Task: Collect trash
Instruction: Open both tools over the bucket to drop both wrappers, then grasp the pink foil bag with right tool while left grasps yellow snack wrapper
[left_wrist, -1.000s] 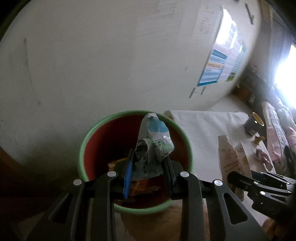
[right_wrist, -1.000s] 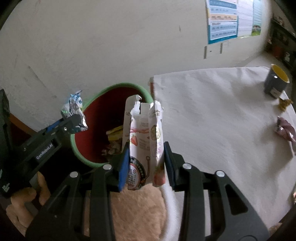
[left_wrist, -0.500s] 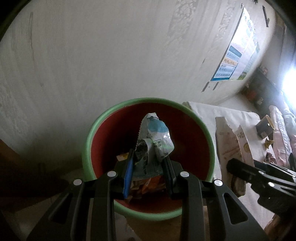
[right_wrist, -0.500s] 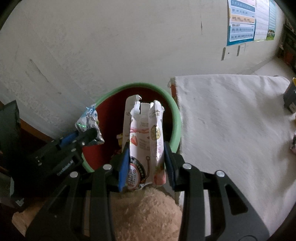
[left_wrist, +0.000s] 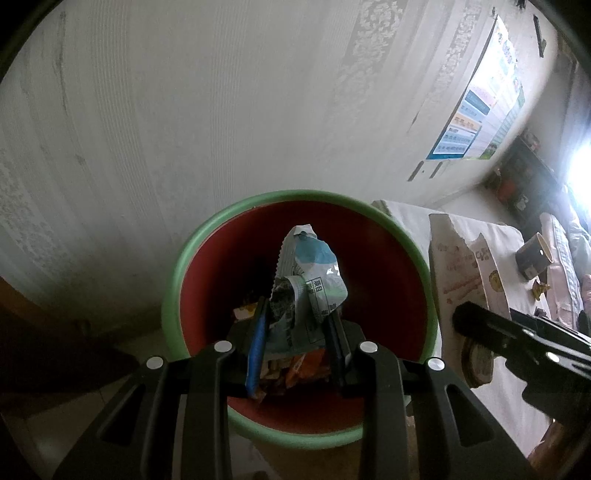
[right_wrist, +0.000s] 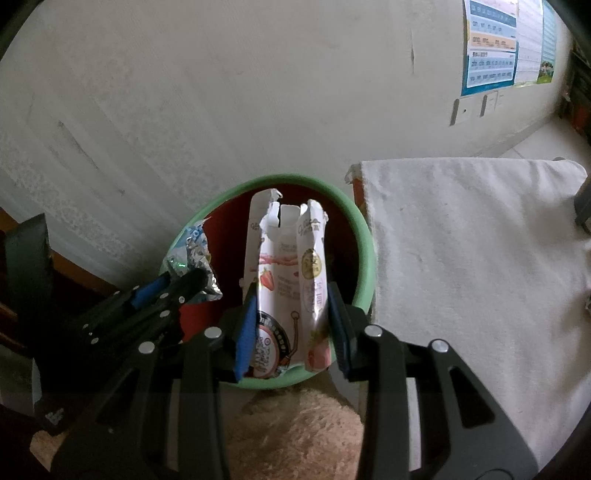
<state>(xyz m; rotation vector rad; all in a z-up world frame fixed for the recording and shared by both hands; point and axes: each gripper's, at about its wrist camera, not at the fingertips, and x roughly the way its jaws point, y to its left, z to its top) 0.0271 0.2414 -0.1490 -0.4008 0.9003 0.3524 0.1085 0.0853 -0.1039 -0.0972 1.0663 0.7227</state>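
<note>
- Hand-held gripper pair over the bin: left hand-held gripper (left_wrist: 295, 339) and right hand-held gripper (right_wrist: 291, 325) both angled steeply down toward the green-rimmed red bin (left_wrist: 177, 273), side by side, left one seen at the right one's lower left in the right wrist view.
- Bin stands against the pale wall (left_wrist: 221, 110), just beside the cloth-covered worktop (right_wrist: 461, 240). Some wrappers already lie at its bottom, orange and yellow scraps, partly hidden by the jaws.
- Right hand-held gripper pinches a torn white-and-pink snack pouch (right_wrist: 288, 266) low on its body; pouch stands upright, torn top over the bin's opening, lower end near the front rim.
- Left hand-held gripper pinches a crumpled blue-and-silver wrapper (left_wrist: 310, 280), held well inside the ring of the rim, above the litter below.
- Progress, as judged: part of the collecting looks done, given the scraps in the bin. Both carried pieces are in place for dropping but not yet let go.
- Left to do: release both; then small bits near the dark cup (left_wrist: 532, 254) at the worktop's far end, what they are too small to tell.
- Tan fuzzy cushion or stool (right_wrist: 295, 435) sits just below the bin's near rim.
</note>
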